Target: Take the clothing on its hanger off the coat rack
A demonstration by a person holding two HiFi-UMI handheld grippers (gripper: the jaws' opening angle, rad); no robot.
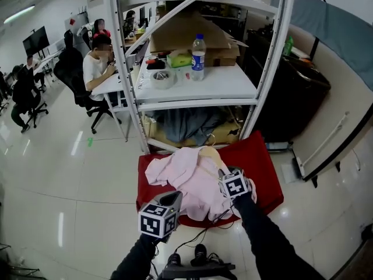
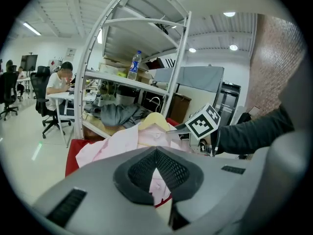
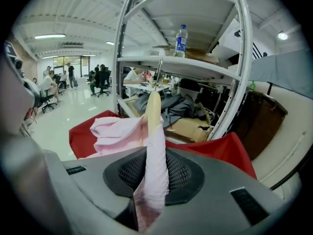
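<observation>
A pink garment (image 1: 189,177) on a pale wooden hanger (image 3: 152,109) lies crumpled on a red-covered surface (image 1: 262,162) in front of the white rack (image 1: 274,45). My right gripper (image 1: 224,177) is shut on the garment's cloth at the hanger's arm. In the right gripper view the cloth (image 3: 154,155) and the hanger rise straight out of the jaws. My left gripper (image 1: 172,198) hovers over the near edge of the garment with its tips together and nothing pinched. The left gripper view shows the garment (image 2: 127,143) just ahead and the right gripper's marker cube (image 2: 205,123).
The rack's shelf holds a water bottle (image 1: 199,57), boxes and small items. Grey clothes (image 1: 186,124) lie on a carton underneath. A dark cabinet (image 1: 291,92) stands to the right. People sit at desks (image 1: 96,63) on the left, across shiny floor (image 1: 58,174).
</observation>
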